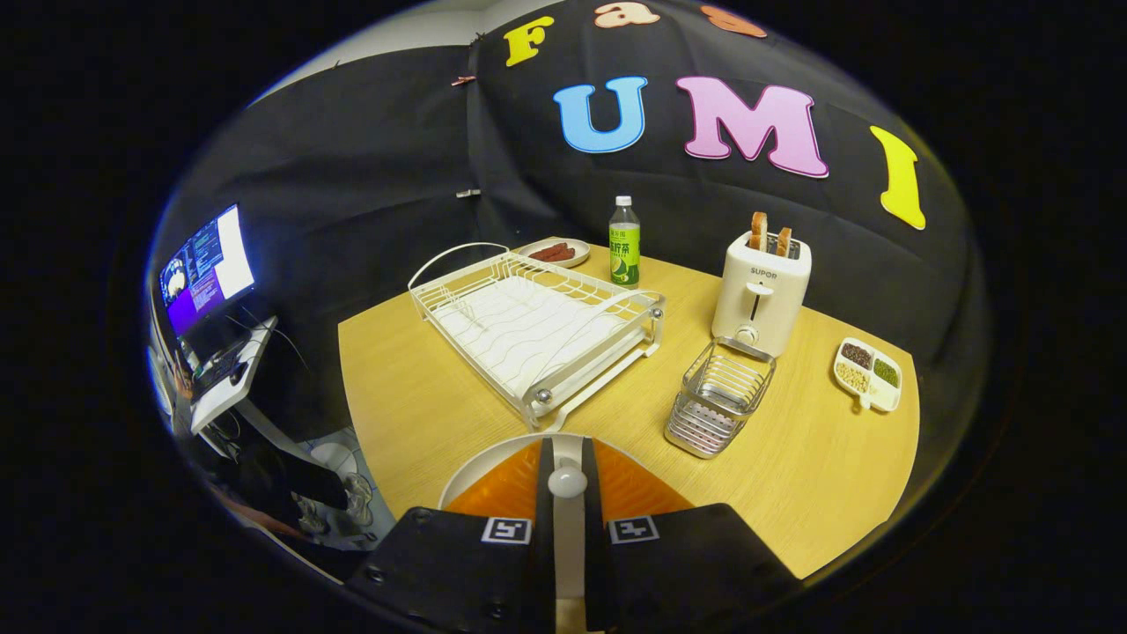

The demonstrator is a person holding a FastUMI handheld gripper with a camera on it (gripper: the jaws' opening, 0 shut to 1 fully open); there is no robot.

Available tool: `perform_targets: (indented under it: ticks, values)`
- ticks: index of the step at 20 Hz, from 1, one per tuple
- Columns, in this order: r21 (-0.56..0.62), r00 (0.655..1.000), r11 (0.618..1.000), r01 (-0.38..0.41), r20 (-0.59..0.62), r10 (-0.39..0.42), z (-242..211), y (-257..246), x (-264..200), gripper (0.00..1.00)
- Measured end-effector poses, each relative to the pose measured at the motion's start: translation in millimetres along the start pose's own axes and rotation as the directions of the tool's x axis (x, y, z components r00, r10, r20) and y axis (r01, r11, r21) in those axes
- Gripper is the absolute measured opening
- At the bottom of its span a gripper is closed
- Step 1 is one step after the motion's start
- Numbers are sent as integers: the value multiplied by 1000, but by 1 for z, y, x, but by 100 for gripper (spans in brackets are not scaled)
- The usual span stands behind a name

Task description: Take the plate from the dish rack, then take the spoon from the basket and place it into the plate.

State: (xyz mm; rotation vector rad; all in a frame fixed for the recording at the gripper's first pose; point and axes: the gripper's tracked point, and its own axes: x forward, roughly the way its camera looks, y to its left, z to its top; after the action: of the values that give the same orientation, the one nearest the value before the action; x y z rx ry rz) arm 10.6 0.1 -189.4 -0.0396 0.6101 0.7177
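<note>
The claw (568, 480) is closed on a glossy white spoon (568, 482), handle running back between its fingers, rounded end just above a round orange plate (502, 482) with a white rim on the wood-grain desk (423, 414). Beyond stand a white wire rack (528, 321) and a steel slatted basket (718, 396).

A toaster (761, 291) holding bread stands on the table (423, 396). A green bottle (624, 242) stands beside a small dish (555, 253). A divided tray (868, 374) holds beans.

Bright, even light overhead; sharp centre, strong fisheye bending toward edges.
</note>
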Motion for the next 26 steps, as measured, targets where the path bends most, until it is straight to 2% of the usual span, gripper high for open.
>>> perform_targets:
  ticks: [2,5,7,12,17,21,26]
  values:
    - [22,1000,1000,-5,-21,6,-4,0,2,25]
    - [58,1000,998,-4,-13,5,3,-2,0,65]
    - [107,1000,994,3,17,-5,15,-5,-5,100]
    - [134,989,986,95,100,-109,47,-31,-27,99]
    - [205,948,954,218,190,-257,85,-54,-65,99]
    - [268,883,904,332,250,-398,108,-64,-101,99]
    - [383,788,805,453,252,-562,120,-60,-151,99]
